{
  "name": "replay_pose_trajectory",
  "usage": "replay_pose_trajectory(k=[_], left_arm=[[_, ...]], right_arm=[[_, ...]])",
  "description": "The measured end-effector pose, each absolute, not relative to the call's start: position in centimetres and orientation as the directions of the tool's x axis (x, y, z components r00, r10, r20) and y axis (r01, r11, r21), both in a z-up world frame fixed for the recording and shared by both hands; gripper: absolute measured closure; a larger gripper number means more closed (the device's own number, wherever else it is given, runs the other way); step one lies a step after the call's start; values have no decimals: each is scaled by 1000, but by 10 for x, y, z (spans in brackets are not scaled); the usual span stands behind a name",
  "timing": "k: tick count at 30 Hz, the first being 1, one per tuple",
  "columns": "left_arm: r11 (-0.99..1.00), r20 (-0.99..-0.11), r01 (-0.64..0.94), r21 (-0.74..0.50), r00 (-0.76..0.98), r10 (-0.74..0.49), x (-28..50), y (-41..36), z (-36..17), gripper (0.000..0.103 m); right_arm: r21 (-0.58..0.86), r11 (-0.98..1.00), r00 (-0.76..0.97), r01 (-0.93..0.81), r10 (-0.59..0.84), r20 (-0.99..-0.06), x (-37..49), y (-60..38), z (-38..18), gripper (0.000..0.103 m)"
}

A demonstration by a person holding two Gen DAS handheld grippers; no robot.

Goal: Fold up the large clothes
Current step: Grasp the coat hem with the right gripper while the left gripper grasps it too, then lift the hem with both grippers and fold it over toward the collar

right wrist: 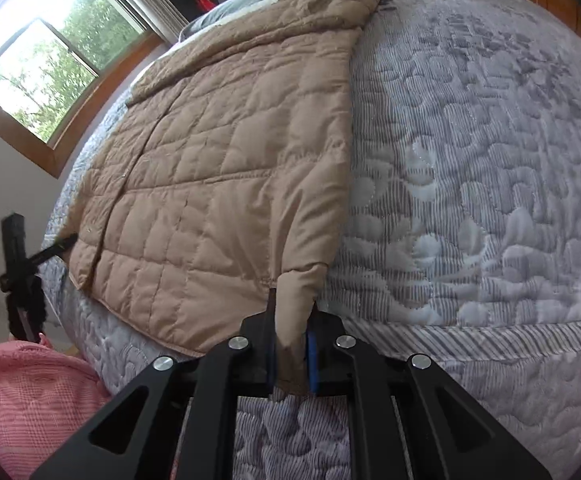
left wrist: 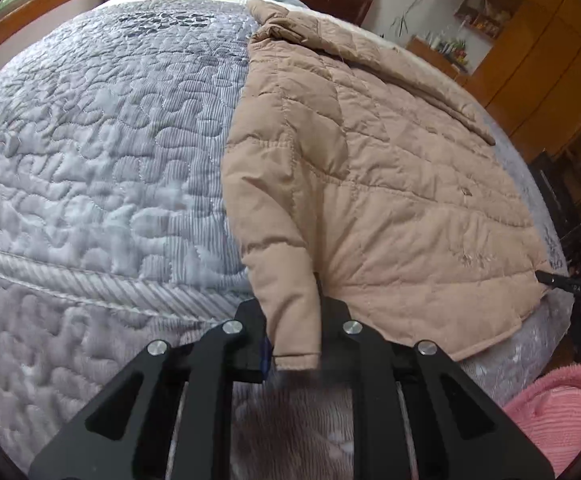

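A tan quilted jacket [left wrist: 370, 168] lies flat on a bed with a grey-white quilted cover [left wrist: 90, 152]. My left gripper [left wrist: 294, 328] is shut on the jacket's near left corner, a folded flap at the hem. In the right wrist view the same jacket [right wrist: 226, 152] spreads away towards the headboard, and my right gripper [right wrist: 292, 352] is shut on its near right corner, pinched between blue-padded fingers [right wrist: 311, 356]. Both held corners sit near the bed's front edge.
A pink fleece cloth [left wrist: 562, 412] lies at the bed's near edge, also in the right wrist view [right wrist: 22, 396]. A window [right wrist: 46, 52] is at the left, wooden cupboards [left wrist: 538, 48] at the right. A black stand [right wrist: 18, 264] stands beside the bed.
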State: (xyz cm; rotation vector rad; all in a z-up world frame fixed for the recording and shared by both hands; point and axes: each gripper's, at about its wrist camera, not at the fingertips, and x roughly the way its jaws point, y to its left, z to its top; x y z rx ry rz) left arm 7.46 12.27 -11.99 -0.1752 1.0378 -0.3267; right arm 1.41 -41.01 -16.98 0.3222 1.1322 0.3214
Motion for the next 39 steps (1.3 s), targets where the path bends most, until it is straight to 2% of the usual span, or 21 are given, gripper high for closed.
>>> replay_pose_trajectory(k=[6, 11, 15, 20, 30, 39], left_arm=[[946, -816, 211, -245, 482, -319, 78, 113, -102, 90], [922, -756, 274, -275, 531, -383, 93, 108, -55, 90], [922, -709, 299, -245, 594, -381, 126, 98, -24, 90], [931, -699, 275, -240, 617, -362, 191, 87, -12, 90], [949, -667, 229, -218, 675, -316, 305, 64, 14, 90], [966, -715, 135, -221, 651, -255, 408, 45, 0, 90]], right_arm=[[396, 914, 377, -83, 397, -837, 27, -414, -149, 92], [389, 909, 413, -149, 415, -811, 41, -416, -101, 92], [319, 922, 465, -218, 385, -797, 67, -413, -65, 92], [354, 913, 490, -204, 408, -770, 123, -425, -43, 92], [392, 915, 487, -94, 385, -784, 246, -436, -37, 92], [430, 902, 459, 35, 367, -809, 338, -458, -59, 92]])
